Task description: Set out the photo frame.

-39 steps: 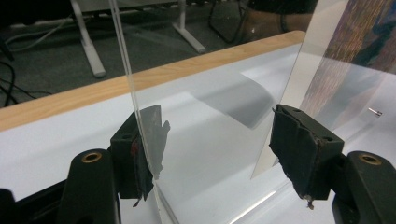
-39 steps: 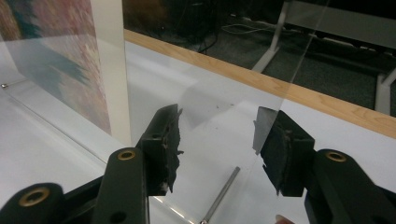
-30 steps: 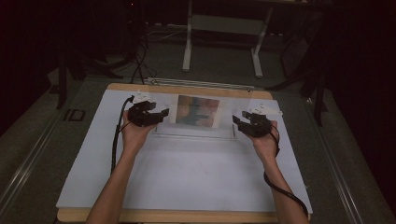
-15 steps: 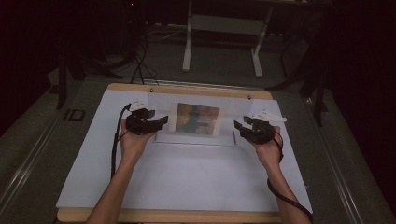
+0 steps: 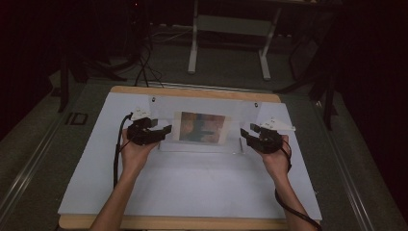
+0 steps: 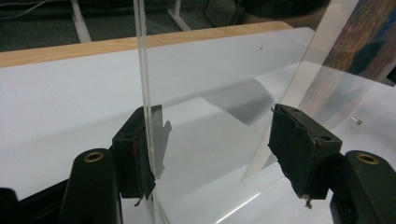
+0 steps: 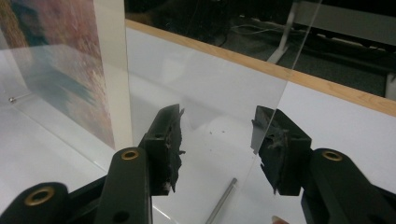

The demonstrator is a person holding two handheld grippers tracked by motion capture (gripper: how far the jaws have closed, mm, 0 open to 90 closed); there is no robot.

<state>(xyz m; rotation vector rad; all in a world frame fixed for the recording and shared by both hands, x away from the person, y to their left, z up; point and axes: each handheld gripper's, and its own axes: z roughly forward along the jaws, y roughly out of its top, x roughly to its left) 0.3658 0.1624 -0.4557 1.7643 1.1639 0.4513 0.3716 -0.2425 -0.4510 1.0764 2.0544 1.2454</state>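
Note:
A clear acrylic picture frame (image 5: 243, 118) stands on the white mat, with a reddish and blue picture (image 5: 202, 127) in it. My left gripper (image 5: 166, 132) is at the frame's left end and my right gripper (image 5: 244, 136) at its right end. In the left gripper view the jaws (image 6: 215, 149) stand wide. A clear pane's edge (image 6: 142, 70) lies against one pad and the other pad is apart from it. In the right gripper view the jaws (image 7: 217, 140) are also wide, with a pane's edge (image 7: 285, 70) close to one pad.
The white mat (image 5: 192, 187) covers a wooden table whose far edge (image 5: 192, 91) lies behind the frame. A thin metal pin (image 7: 222, 200) lies on the mat under the right jaws. A small screw (image 6: 357, 121) lies by the picture. A metal stand (image 5: 228, 24) is beyond the table.
Both grippers have come a little toward the person, and the frame with its picture sits nearer as well. Both pairs of jaws stay wide.

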